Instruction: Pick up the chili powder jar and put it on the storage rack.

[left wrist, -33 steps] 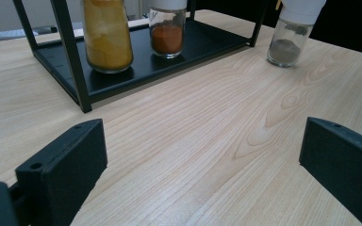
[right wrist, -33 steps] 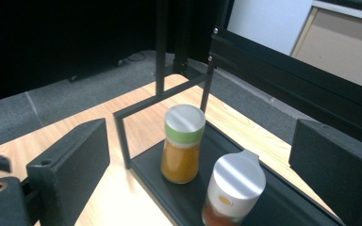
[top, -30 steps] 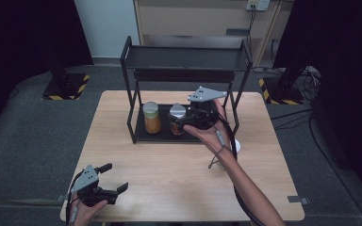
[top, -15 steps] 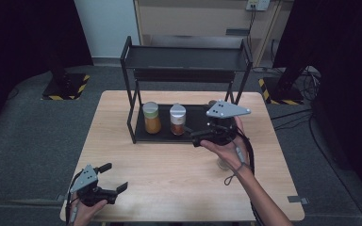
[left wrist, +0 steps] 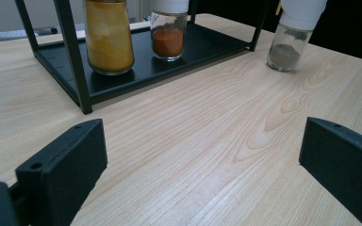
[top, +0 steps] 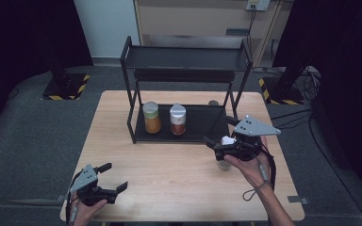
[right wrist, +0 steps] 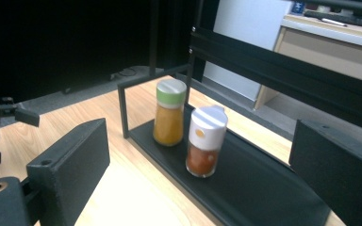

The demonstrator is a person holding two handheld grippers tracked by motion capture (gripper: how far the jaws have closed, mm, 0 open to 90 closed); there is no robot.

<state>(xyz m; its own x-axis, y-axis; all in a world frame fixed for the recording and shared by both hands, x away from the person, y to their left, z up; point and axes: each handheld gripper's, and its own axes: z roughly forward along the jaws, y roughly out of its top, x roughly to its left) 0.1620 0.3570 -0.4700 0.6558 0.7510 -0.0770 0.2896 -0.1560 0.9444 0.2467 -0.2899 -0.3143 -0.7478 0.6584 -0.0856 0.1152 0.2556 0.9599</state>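
Nearest the person's edge of the pale wooden table (top: 179, 174), the left gripper (top: 114, 178) sits low at the near left corner, held in the left hand (top: 82, 209), its two black jaws spread wide with nothing between them, only bare wood grain. Farther in and over to the right, the right hand (top: 247, 167) holds the right gripper (top: 209, 145) above the table, its jaws likewise parted and empty, pointing left toward the rack. Just beneath that gripper a small glass jar with a white cap and dark grey powder (left wrist: 292, 35) stands on the table, outside the rack and near its right front corner. Beyond it, the black metal two-tier rack (top: 188, 59) stands at the back of the table; on its lower shelf a green-capped jar of yellow-orange powder (top: 151, 117) and a white-capped jar of reddish-brown powder (top: 177, 119) stand upright side by side, close but apart.
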